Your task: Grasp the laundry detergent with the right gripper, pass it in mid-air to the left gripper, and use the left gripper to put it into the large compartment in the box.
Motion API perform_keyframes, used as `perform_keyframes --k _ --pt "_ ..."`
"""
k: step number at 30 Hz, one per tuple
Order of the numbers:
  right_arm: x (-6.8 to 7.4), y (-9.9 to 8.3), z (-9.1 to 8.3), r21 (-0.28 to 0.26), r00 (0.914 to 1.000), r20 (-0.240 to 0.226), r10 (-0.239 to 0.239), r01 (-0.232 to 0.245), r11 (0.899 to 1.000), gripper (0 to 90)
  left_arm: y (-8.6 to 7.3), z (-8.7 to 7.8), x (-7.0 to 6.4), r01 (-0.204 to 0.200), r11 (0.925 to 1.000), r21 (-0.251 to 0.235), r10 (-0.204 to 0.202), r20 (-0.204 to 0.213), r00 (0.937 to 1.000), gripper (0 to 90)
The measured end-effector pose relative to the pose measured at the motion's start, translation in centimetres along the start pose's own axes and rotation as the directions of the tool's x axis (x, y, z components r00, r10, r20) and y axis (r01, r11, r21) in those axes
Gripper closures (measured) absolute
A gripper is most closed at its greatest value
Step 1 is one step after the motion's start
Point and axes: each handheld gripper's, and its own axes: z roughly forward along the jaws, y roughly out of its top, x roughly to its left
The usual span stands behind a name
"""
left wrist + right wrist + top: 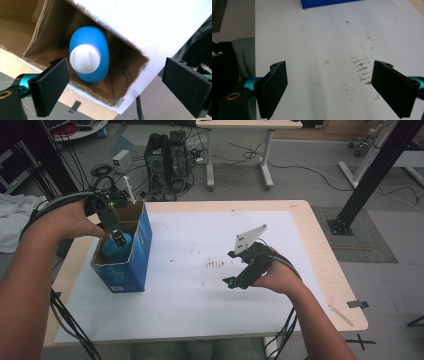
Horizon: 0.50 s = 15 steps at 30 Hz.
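A blue cardboard box (136,254) stands open-topped at the table's left side. Inside it lies a blue bottle (114,251) with a white cap (84,58), its cap end facing up toward the opening. My left gripper (119,239) hangs just over the box mouth, open, its jaws spread wide to either side of the bottle (93,47) and not touching it. Right of centre, my right gripper (231,282) hovers low over the white sheet (317,45); it is open with nothing between its jaws. The box's blue wall (329,3) lies far ahead of it.
A white sheet (200,310) covers most of the wooden table (327,265), with a patch of brown stains (216,264) near its middle. On the floor behind are a computer tower (167,160), cables and another table (240,125). A black frame post (372,175) stands at right.
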Motion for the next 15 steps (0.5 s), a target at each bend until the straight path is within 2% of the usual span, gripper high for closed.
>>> perform_keyframes --k 6,7,11,12,14,15 --pt "-0.4 0.4 -0.8 0.051 1.0000 -0.001 -0.001 0.001 0.999 12.9 1.3 -0.4 -1.3 -0.059 0.9983 0.006 0.059 0.002 0.9983 5.3" --pt "-0.4 0.5 -0.9 0.055 1.0000 -0.001 -0.010 0.010 0.998 12.9 1.8 -0.6 -1.6 -0.103 0.9946 0.017 0.103 0.008 0.9947 4.6" --pt "-0.8 0.8 -1.5 0.093 0.9999 -0.003 -0.013 0.013 0.996 12.9 2.5 -0.6 -2.4 -0.134 0.9909 0.009 0.134 0.015 0.9908 4.3" --pt "-0.8 0.8 -1.5 0.093 0.9999 -0.003 -0.013 0.013 0.996 12.9 2.8 -0.6 -2.5 -0.158 0.9872 0.017 0.158 0.013 0.9873 4.3" --pt "-1.0 1.0 -1.9 0.107 0.9999 0.003 -0.016 0.016 0.994 12.9 3.3 -0.4 -3.1 -0.177 0.9842 0.008 0.177 0.011 0.9842 4.3" --pt "-1.3 1.2 -2.3 0.130 0.9999 0.001 -0.014 0.014 0.991 12.9 3.6 -0.4 -3.2 -0.210 0.9774 0.019 0.210 0.002 0.9776 4.4"
